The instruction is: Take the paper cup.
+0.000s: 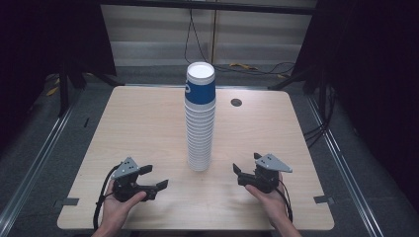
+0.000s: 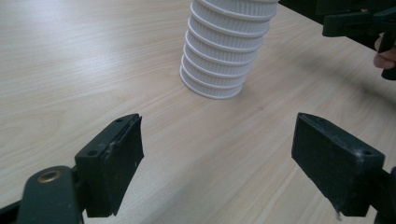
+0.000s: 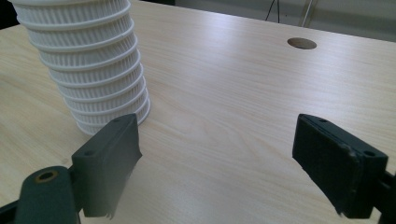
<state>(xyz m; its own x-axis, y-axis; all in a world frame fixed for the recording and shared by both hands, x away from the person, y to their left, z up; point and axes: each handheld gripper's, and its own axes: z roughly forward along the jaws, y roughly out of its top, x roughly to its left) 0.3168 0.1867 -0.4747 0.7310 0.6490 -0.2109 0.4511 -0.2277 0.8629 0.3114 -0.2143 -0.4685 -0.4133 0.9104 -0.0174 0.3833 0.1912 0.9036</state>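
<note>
A tall stack of upturned white paper cups (image 1: 200, 123), topped by a blue one, stands in the middle of the wooden table (image 1: 138, 123). My left gripper (image 1: 155, 177) rests near the front edge, left of the stack, held in a hand. Its jaws stand wide apart with nothing between them. My right gripper (image 1: 247, 164) lies to the right of the stack, also open and empty. In the left gripper view the stack's ribbed base (image 2: 219, 56) sits ahead of the gripper (image 2: 219, 158). In the right gripper view the stack (image 3: 88, 70) is at the left, beyond the gripper (image 3: 217, 158).
A round cable hole (image 1: 236, 102) is in the table's far right part and appears as a hole (image 3: 301, 43) in the right gripper view. Cables run over the floor behind the table. The other gripper (image 2: 359, 23) shows at the top right of the left gripper view.
</note>
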